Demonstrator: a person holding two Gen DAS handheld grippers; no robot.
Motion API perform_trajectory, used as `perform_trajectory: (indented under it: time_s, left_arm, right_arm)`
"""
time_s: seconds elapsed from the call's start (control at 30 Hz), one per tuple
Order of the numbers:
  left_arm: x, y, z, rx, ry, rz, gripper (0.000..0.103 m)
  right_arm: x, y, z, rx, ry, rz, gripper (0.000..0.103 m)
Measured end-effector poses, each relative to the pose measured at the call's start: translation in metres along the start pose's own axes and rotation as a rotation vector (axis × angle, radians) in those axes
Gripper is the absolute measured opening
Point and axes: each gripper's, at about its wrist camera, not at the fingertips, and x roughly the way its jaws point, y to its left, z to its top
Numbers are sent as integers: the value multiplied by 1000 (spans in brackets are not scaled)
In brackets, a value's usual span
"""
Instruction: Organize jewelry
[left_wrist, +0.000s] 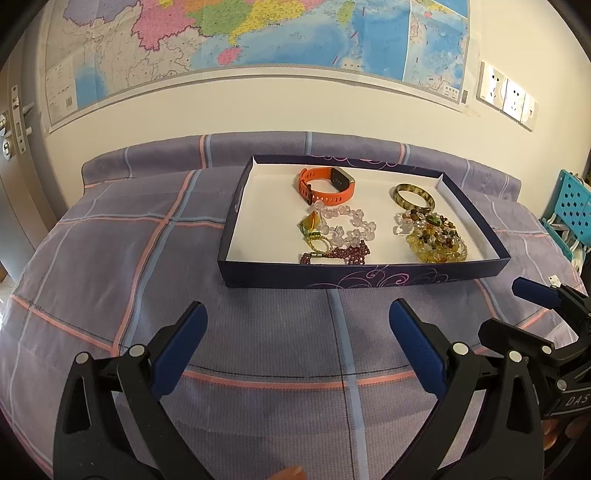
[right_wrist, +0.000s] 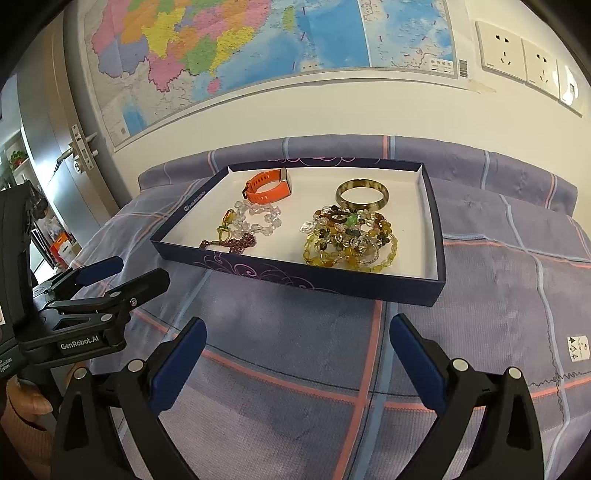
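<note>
A dark blue shallow box (left_wrist: 369, 276) (right_wrist: 295, 275) with a white inside lies on the bed. It holds an orange watch (left_wrist: 327, 184) (right_wrist: 267, 189), a green-brown bangle (left_wrist: 413, 195) (right_wrist: 362, 195), a clear bead strand (left_wrist: 347, 225) (right_wrist: 260, 218), a dark red bead strand (left_wrist: 340, 254) (right_wrist: 232, 243) and a heap of yellow mixed beads (left_wrist: 436, 236) (right_wrist: 351, 240). My left gripper (left_wrist: 298, 314) is open and empty, short of the box. My right gripper (right_wrist: 298, 328) is open and empty, also short of the box.
The bed has a purple plaid cover (left_wrist: 110, 258). A map (left_wrist: 240, 33) hangs on the wall behind. Wall sockets (right_wrist: 524, 55) are at the right. A door (right_wrist: 55, 155) is at the left. A teal crate (left_wrist: 572, 206) stands right of the bed.
</note>
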Motion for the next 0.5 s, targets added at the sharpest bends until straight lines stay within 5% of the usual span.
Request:
perform_trajectory:
  time_s: [0.5]
  left_arm:
    - [-1,2,-2,-6,0,4,97]
  right_arm:
    - [0,-1,0,8,-6,-10,96]
